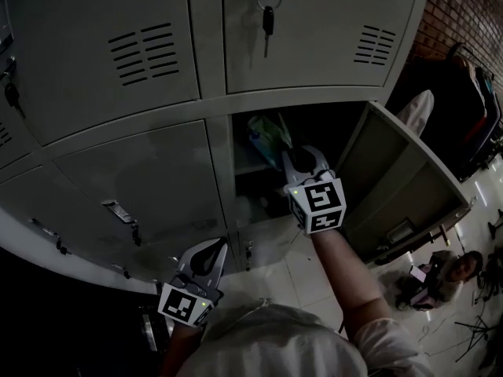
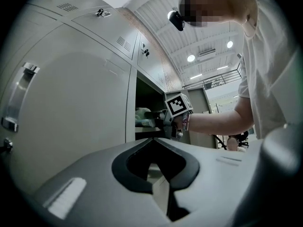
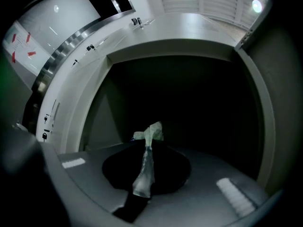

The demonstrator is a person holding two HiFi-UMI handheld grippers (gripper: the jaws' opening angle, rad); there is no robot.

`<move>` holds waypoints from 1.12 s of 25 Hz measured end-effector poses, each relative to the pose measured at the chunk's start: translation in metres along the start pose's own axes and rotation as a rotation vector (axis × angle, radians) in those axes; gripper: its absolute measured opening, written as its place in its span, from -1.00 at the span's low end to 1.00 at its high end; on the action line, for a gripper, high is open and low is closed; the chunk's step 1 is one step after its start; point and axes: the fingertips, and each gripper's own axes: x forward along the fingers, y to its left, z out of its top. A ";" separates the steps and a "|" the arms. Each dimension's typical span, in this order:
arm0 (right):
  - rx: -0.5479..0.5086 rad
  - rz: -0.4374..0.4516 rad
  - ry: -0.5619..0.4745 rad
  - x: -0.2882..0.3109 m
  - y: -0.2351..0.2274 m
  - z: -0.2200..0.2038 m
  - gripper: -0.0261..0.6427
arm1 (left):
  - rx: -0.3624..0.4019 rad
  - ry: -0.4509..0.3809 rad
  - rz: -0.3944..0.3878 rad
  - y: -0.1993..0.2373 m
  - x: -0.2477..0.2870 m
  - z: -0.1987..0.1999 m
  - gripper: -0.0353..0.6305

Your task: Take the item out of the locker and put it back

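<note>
The open locker (image 1: 236, 144) is the middle one of the lower row, dark inside. A pale green plastic bag (image 1: 267, 136) lies on its shelf, and it also shows as the bag (image 2: 142, 117) in the left gripper view. My right gripper (image 1: 302, 163) reaches level into the opening. In the right gripper view the right gripper (image 3: 147, 145) is shut on a thin fold of the bag (image 3: 150, 132), which runs back between the jaws. My left gripper (image 1: 206, 259) hangs lower left in front of a closed locker door, shut and holding nothing; the left gripper (image 2: 152, 141) points toward the opening.
The open locker's door (image 1: 401, 183) swings out to the right of my right arm. Keys (image 1: 267, 10) hang in the lock of the locker above. Closed doors with handles (image 1: 118, 210) fill the left. A person (image 1: 452, 273) sits on the tiled floor at lower right.
</note>
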 end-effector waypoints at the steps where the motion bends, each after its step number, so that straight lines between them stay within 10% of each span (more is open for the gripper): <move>1: -0.004 0.001 -0.013 -0.006 0.002 0.004 -0.89 | -0.004 0.000 -0.004 -0.001 -0.002 0.000 -0.90; 14: 0.060 0.103 -0.096 -0.186 0.064 0.000 -0.89 | 0.004 -0.016 0.013 -0.069 -0.041 0.006 -0.90; 28: 0.129 0.255 -0.001 -0.443 0.120 -0.042 -0.89 | -0.035 0.021 0.116 -0.291 -0.139 -0.004 -0.90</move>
